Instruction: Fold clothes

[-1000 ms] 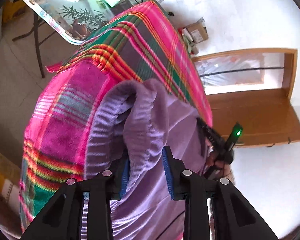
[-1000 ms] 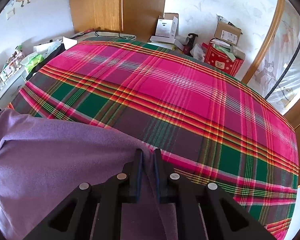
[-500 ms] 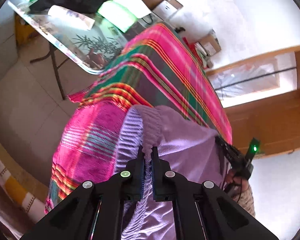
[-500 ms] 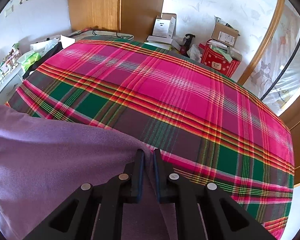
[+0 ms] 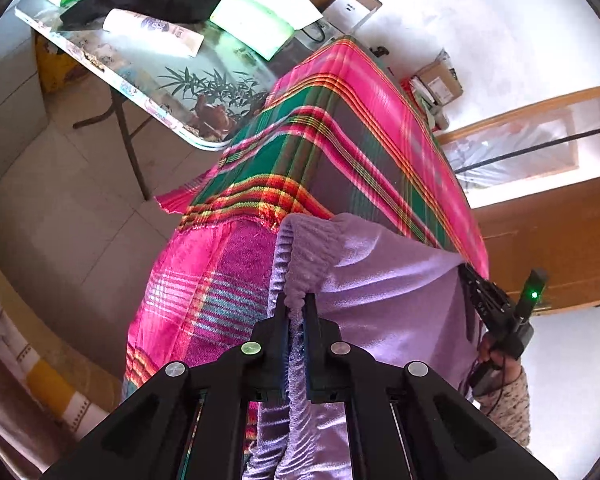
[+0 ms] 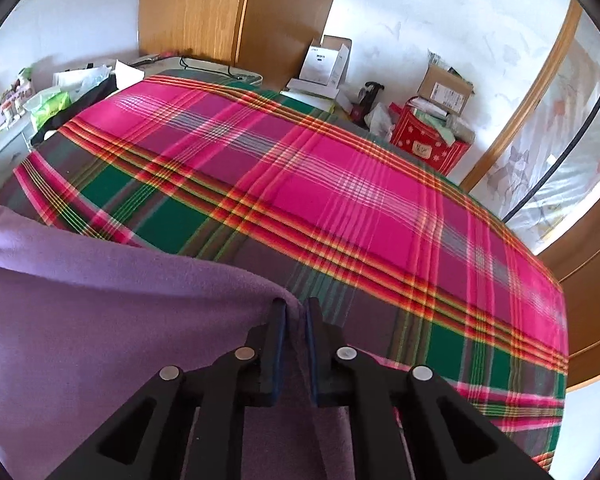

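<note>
A fleecy purple garment [image 5: 384, 280] hangs stretched between my two grippers over the near edge of a bed with a pink, green and red plaid blanket [image 5: 364, 152]. My left gripper [image 5: 296, 304] is shut on the garment's gathered, elastic-looking hem. In the right wrist view my right gripper [image 6: 296, 308] is shut on another edge of the purple garment [image 6: 112, 292], which drapes down to the left over the plaid blanket [image 6: 340, 200]. The right gripper [image 5: 496, 304] with a green light also shows in the left wrist view, held by a hand [image 5: 496, 356].
A glass-topped folding table [image 5: 152, 76] with tissues, papers and dark cloth stands beside the bed's left. Cardboard boxes [image 6: 444, 88] and a red box [image 6: 428, 140] sit against the far wall. A wooden wardrobe [image 6: 204, 12] and a wooden door frame [image 6: 532, 92] border the room.
My left gripper went from open around the purple hem to shut on it, then lifted back. The right gripper kept its hold and rose slightly, stretching the cloth.
</note>
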Tool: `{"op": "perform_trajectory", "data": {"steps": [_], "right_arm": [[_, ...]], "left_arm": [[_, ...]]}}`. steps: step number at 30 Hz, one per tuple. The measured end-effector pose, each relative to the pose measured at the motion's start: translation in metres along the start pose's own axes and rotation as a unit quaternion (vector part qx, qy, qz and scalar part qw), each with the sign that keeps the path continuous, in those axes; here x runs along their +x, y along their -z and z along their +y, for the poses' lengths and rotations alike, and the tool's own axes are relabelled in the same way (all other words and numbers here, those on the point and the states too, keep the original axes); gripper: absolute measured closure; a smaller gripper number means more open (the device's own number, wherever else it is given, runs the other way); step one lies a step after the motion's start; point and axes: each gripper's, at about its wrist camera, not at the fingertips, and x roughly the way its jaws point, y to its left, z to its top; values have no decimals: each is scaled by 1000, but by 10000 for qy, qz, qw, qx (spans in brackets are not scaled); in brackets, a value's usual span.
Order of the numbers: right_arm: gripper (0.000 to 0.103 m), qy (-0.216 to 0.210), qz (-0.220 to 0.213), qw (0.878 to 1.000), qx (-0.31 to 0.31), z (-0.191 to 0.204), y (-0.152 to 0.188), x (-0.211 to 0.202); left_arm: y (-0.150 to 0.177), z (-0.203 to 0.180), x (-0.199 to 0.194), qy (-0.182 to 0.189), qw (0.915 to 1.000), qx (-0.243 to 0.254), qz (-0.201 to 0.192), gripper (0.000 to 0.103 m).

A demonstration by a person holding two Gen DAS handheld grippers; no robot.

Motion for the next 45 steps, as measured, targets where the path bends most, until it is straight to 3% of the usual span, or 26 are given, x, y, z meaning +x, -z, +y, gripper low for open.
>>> {"op": "perform_trajectory", "data": {"steps": [6,13,19,23,25,32,38,45], "right_arm": [[93,327,-146,9991,-205,8,-3,2],[93,699,-233,9957,-565,24,-4,6],[91,226,-73,9994,-267,9,-6,-7],[84,-156,-15,9998,107,-13,-5,-22],[81,-296,-67,9991,309,-25,-2,-32],[78,-292,-352,9951,882,-83,36,-82],[76,-227,-304,9916,1240,-122,98,-119],[72,-79,-179,9860,1654,-143,171,-142]], "left_arm": [[-5,-6,3,-186,9998,60,-96,97],[-4,0,3,-50,9999,-78,-99,97],[0,-6,-1,-166,9998,8,-87,95],[6,-12,-19,-322,9989,145,-294,92],[10,-14,-33,-372,9983,143,-421,85],[45,-57,-70,-593,9929,806,-640,84],[97,-138,-66,-473,9726,2215,-532,84],[155,-209,2,-423,9397,3395,-10,84]]}}
